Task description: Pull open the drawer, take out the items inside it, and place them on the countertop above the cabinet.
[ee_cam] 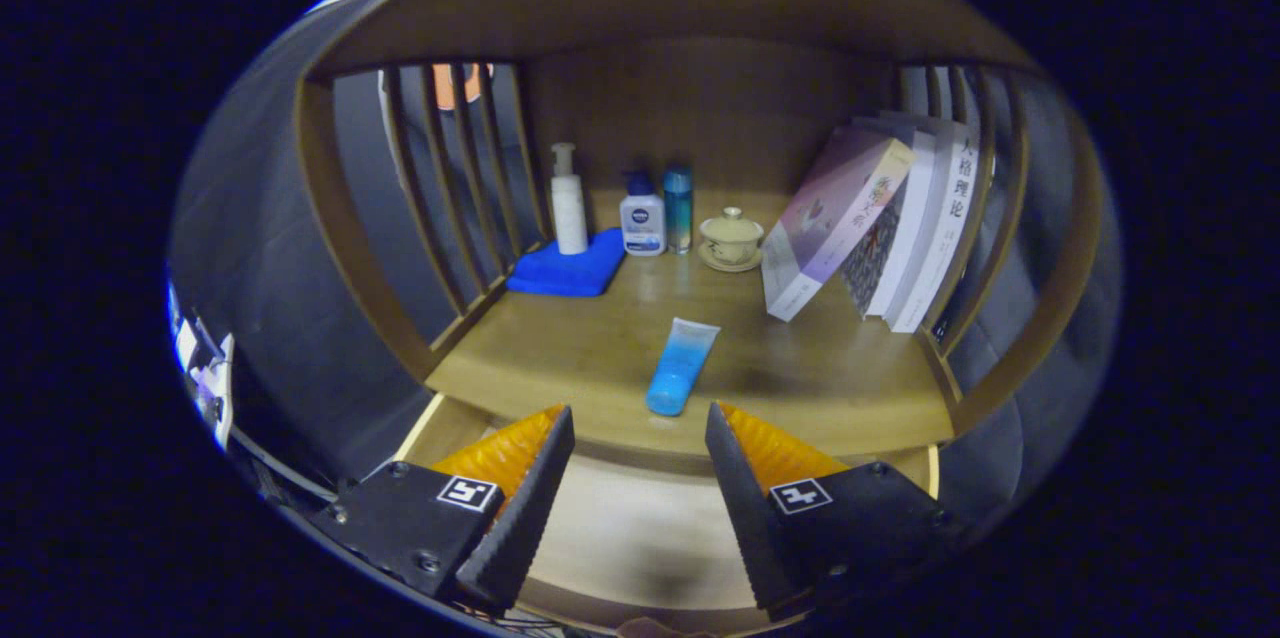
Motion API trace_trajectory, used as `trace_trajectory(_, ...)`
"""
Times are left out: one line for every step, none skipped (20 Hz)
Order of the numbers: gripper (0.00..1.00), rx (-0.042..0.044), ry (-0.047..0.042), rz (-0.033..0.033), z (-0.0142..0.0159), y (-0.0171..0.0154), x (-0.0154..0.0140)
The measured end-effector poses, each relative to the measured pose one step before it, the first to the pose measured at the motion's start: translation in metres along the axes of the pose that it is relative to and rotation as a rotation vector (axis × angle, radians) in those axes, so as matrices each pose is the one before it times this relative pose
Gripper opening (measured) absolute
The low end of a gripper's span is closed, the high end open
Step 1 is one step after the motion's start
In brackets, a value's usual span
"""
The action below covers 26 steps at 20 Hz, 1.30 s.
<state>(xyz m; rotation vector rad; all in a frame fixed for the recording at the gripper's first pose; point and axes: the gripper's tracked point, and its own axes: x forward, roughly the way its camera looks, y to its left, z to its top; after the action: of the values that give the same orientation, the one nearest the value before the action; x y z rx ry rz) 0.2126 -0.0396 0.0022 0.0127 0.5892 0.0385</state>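
A blue squeeze tube [681, 367] lies on the wooden countertop [820, 388], cap end near the front edge, just ahead of my fingers. My gripper [640, 423] is open with nothing between its fingers, held just short of the countertop's front edge. Below and between the fingers I see the pulled-out drawer [640, 528], whose pale wooden bottom looks bare where it shows.
At the back of the shelf stand a white pump bottle [568, 200] on a folded blue cloth [568, 268], a small white bottle [642, 218], a teal bottle [678, 206] and a lidded teacup [731, 238]. Leaning books [870, 228] fill the right side. Slatted side walls [460, 178] enclose the shelf.
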Motion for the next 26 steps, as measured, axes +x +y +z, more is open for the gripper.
trace_trajectory(0.85, -0.00353, -0.03341, 0.00114, -0.00094, 0.00034, -0.01162)
trace_trajectory(0.85, -0.00792, -0.03475, 0.00582, -0.00069, 0.00153, -0.01263)
trace_trajectory(0.85, -0.00487, -0.03816, 0.00533, -0.00024, 0.00106, -0.01114)
trace_trajectory(0.91, 0.00241, -0.03447, -0.00215, -0.00236, -0.00049, -0.00952)
trace_trajectory(0.96, 0.00709, -0.0225, -0.0063, -0.00586, -0.00072, -0.00919)
trace_trajectory(0.97, 0.00754, -0.01393, 0.00422, -0.00622, 0.00224, -0.00907)
trace_trajectory(0.97, 0.00448, -0.01366, 0.01137, -0.00474, 0.00444, -0.00919)
trace_trajectory(0.97, -0.00001, -0.02163, 0.00758, -0.00299, 0.00336, -0.00978)
trace_trajectory(0.97, -0.00775, -0.02859, 0.00535, -0.00264, 0.00295, -0.00773)
trace_trajectory(0.97, -0.00356, -0.03265, -0.00436, -0.00233, 0.0019, -0.00836)
trace_trajectory(0.97, 0.00122, -0.02495, -0.00194, -0.00534, 0.00364, -0.00922)
trace_trajectory(0.98, 0.0046, -0.01734, -0.00532, -0.00789, 0.00272, -0.0065)
trace_trajectory(1.0, 0.00358, -0.01009, 0.00251, -0.00783, 0.00281, -0.00672)
trace_trajectory(1.0, 0.00277, -0.01041, -0.00422, -0.00729, 0.00177, -0.00466)
trace_trajectory(1.0, -0.00067, -0.01253, -0.01095, -0.00693, -0.00107, -0.00491)
trace_trajectory(1.0, -0.00572, -0.01653, -0.01522, -0.00645, -0.00138, -0.00408)
trace_trajectory(1.0, -0.00629, -0.02037, -0.01326, -0.00523, -0.00076, -0.00368)
trace_trajectory(1.0, -0.00858, -0.02179, -0.01892, -0.00643, -0.00151, -0.00358)
trace_trajectory(1.0, -0.01271, -0.02182, -0.01793, -0.00606, -0.00239, -0.00488)
trace_trajectory(1.0, -0.01584, -0.01752, -0.01647, -0.00912, -0.00099, -0.00319)
trace_trajectory(1.0, -0.00959, -0.01135, -0.01643, -0.00918, -0.00007, -0.00326)
trace_trajectory(1.0, -0.00619, -0.00438, -0.0035, -0.01005, 0.00258, -0.00329)
trace_trajectory(1.0, -0.00138, -0.0042, 0.00405, -0.00872, 0.00476, -0.00257)
trace_trajectory(1.0, -0.00067, -0.0005, 0.00813, -0.00945, 0.00499, -0.00232)
trace_trajectory(1.0, -0.00465, -0.00119, 0.00615, -0.00939, 0.00378, -0.00281)
trace_trajectory(1.0, -0.00738, -0.00194, 0.00298, -0.00913, 0.00303, -0.0025)
